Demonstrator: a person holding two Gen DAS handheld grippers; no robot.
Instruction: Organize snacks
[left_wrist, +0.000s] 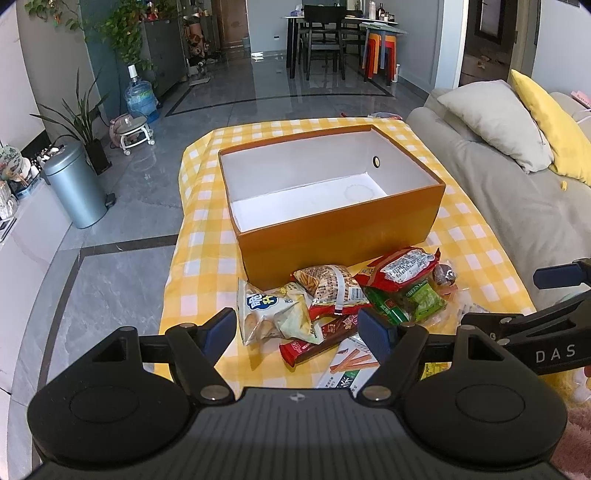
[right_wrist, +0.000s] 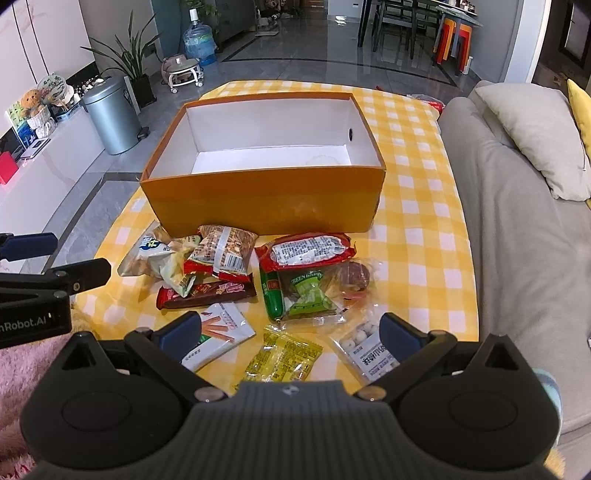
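— What's in front of you, biggest first?

— A table under a yellow checked cloth (right_wrist: 417, 206), with a grey sofa (right_wrist: 517, 258) along its right side. On the cloth stands an orange box (right_wrist: 266, 199), lid off, its white inside bare.

— And the snacks?

— All heaped on the cloth just in front of the box, none inside. A red packet (right_wrist: 306, 251) lies on a green one (right_wrist: 308, 295); to the left, a peanut bag (right_wrist: 221, 251) leans on a pale crisp bag (right_wrist: 155, 254), with a brown bar (right_wrist: 207, 291) below. Nearest me: a white stick pack (right_wrist: 218, 332), a yellow sachet (right_wrist: 284, 354), a clear bag of white balls (right_wrist: 364, 347).

— Your claws?

— My left gripper (left_wrist: 297, 332) hangs over the crisp bag's end, jaws wide, holding nothing. My right gripper (right_wrist: 288, 332) hangs over the sachet, jaws spread too, gripping nothing.
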